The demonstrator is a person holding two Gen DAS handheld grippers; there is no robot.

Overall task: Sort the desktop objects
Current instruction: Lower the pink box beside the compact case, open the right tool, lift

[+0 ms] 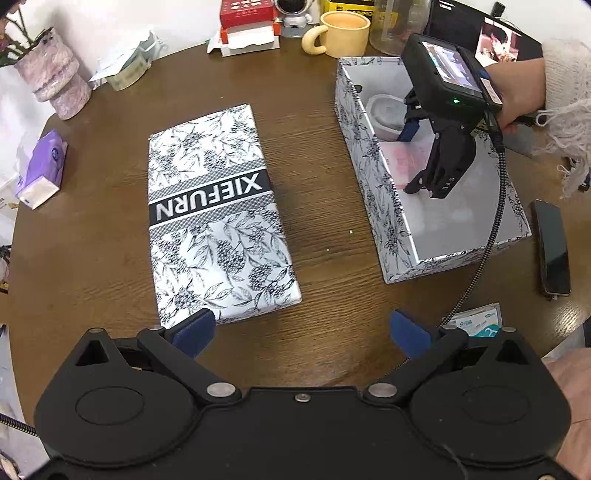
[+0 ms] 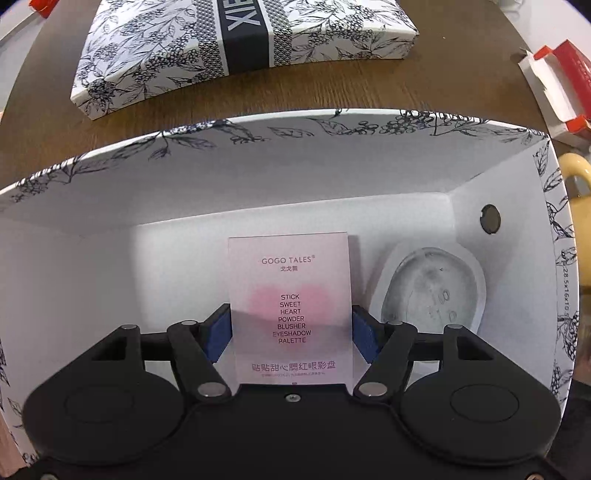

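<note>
My right gripper (image 2: 290, 336) reaches into the open floral-print box (image 2: 258, 177), its blue pads (image 2: 218, 336) pressed on both sides of a pink GOGO TALES palette carton (image 2: 290, 280). The carton lies low on the box floor. Beside it on the right lies a white round lidded container (image 2: 432, 288). In the left wrist view the right gripper (image 1: 412, 160) sits inside the box (image 1: 364, 147) over the pink carton (image 1: 400, 158). My left gripper (image 1: 301, 328) hangs open and empty above the table, near the end of the XIEFURN box lid (image 1: 218, 214).
A yellow mug (image 1: 345, 33), a red carton (image 1: 247, 22) and a clear jar stand at the table's back. A purple tissue pack (image 1: 42, 168) and a vase (image 1: 51, 74) sit far left. A dark phone (image 1: 552, 247) and a small packet (image 1: 476, 321) lie right of the box.
</note>
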